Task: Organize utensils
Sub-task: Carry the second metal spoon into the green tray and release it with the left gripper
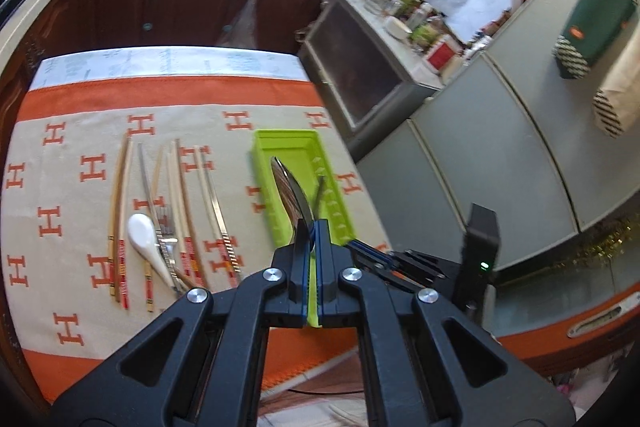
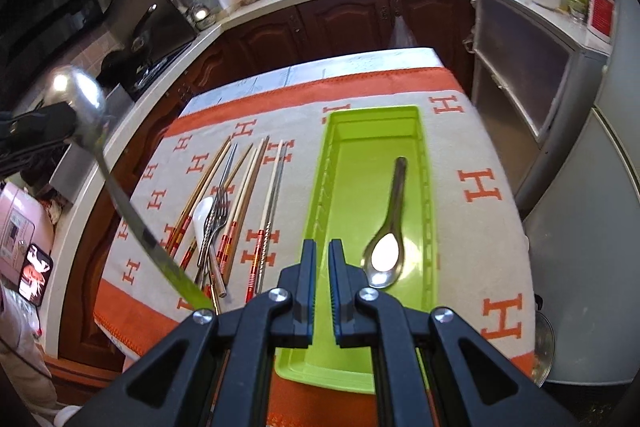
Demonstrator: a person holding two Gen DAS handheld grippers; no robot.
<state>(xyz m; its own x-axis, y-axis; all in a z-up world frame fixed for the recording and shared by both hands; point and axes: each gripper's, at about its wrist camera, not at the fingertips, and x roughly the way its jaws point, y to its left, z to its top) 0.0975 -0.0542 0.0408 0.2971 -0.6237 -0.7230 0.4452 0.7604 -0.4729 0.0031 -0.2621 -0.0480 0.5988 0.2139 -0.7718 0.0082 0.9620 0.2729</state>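
My left gripper [image 1: 311,227] clamps a metal spoon [image 1: 289,189] by its handle, bowl forward, above the green tray [image 1: 294,143], whose long axis runs away from me; right gripper [image 2: 322,247] is closed, empty.

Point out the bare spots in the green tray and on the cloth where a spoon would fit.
The green tray is free along its left half and far end; a metal spoon fills the near right. Cloth right of the tray is bare. Left of the tray it is crowded: chopsticks, a fork and a white spoon lie packed together.
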